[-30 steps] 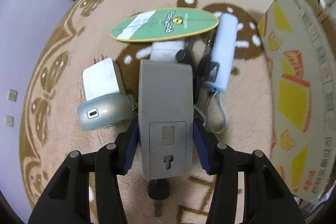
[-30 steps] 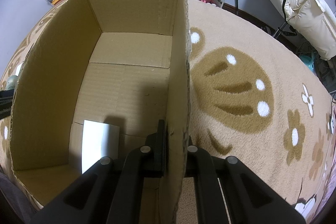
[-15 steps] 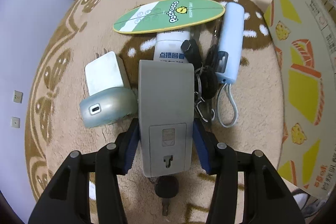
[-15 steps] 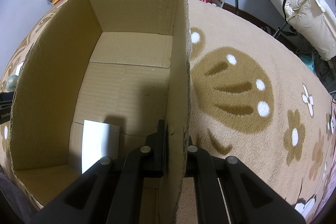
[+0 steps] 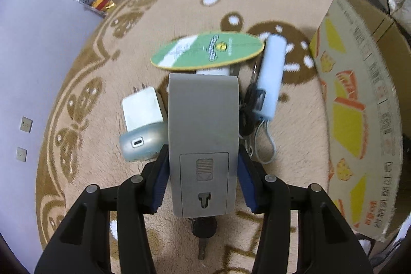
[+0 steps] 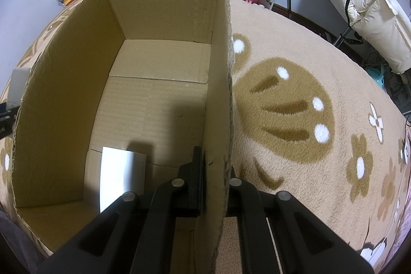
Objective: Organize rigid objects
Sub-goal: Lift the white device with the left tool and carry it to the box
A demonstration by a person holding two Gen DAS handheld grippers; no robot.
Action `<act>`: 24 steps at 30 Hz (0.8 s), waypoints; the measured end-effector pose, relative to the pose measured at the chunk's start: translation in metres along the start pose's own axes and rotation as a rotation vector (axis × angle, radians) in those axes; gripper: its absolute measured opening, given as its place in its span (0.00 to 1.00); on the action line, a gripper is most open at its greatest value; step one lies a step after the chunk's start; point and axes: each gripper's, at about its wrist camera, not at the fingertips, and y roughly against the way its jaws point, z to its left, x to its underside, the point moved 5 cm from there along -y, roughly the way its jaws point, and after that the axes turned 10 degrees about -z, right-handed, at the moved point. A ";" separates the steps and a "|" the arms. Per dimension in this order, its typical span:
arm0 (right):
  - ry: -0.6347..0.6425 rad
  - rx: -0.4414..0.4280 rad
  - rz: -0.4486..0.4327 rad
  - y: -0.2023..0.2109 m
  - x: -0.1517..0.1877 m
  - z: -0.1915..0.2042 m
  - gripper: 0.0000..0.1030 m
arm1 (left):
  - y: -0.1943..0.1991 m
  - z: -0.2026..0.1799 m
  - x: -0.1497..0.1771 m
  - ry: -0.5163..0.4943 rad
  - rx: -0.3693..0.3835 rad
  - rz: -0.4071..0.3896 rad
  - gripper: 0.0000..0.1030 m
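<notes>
While left gripper (image 5: pixel 203 182) clamps it, grey remote (image 5: pixel 203 135) shows battery-cover side.

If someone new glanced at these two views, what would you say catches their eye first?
In the left wrist view, the left hand-held gripper is clamped on a large grey plastic device, with a green surfboard-shaped card and a pale blue power bank on the patterned rug behind it. In the right wrist view, the right hand-held gripper pinches the wall of an open cardboard box.
</notes>
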 end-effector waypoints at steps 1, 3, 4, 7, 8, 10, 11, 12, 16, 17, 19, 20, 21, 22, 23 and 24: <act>0.000 0.001 0.000 0.000 0.000 0.000 0.07 | 0.002 0.000 -0.001 0.000 0.001 -0.008 0.46; 0.000 0.002 -0.001 0.000 0.000 0.000 0.07 | 0.007 -0.001 -0.003 -0.001 0.005 -0.020 0.46; 0.000 0.002 -0.002 0.001 0.000 0.000 0.07 | 0.009 -0.001 -0.003 -0.001 0.006 -0.024 0.46; -0.001 0.003 -0.002 0.001 0.000 0.000 0.07 | 0.017 -0.004 -0.007 -0.009 0.009 -0.048 0.46; 0.000 0.003 -0.002 0.001 0.000 0.000 0.07 | 0.021 -0.005 -0.009 -0.012 0.005 -0.060 0.46; -0.002 0.002 -0.002 0.001 0.000 -0.001 0.07 | 0.029 -0.006 -0.014 -0.014 0.010 -0.076 0.46; -0.002 0.002 -0.002 0.001 0.000 0.000 0.07 | 0.033 -0.007 -0.016 -0.010 0.015 -0.082 0.46; -0.003 0.002 -0.001 0.001 0.000 -0.001 0.07 | 0.037 -0.008 -0.018 -0.007 0.020 -0.088 0.46; -0.002 0.004 -0.002 0.001 0.000 0.000 0.07 | 0.051 -0.013 -0.028 -0.012 0.026 -0.127 0.46; -0.003 0.004 -0.002 0.001 0.000 0.000 0.07 | 0.054 -0.017 -0.032 -0.020 0.032 -0.136 0.46; -0.006 0.007 -0.002 0.001 -0.001 -0.001 0.07 | 0.056 -0.021 -0.037 -0.021 0.045 -0.144 0.46; -0.006 0.008 -0.002 0.001 -0.001 -0.001 0.07 | 0.057 -0.024 -0.040 -0.024 0.049 -0.149 0.46; -0.006 0.009 -0.002 0.001 -0.001 -0.001 0.07 | 0.059 -0.027 -0.042 -0.029 0.048 -0.157 0.46; -0.007 0.009 -0.003 0.001 -0.001 -0.001 0.07 | 0.060 -0.030 -0.045 -0.034 0.048 -0.166 0.46; -0.007 0.009 -0.003 0.001 -0.001 -0.001 0.07 | 0.063 -0.033 -0.047 -0.040 0.053 -0.176 0.46; -0.007 0.010 -0.003 0.001 -0.001 -0.001 0.07 | 0.066 -0.038 -0.049 -0.044 0.062 -0.186 0.46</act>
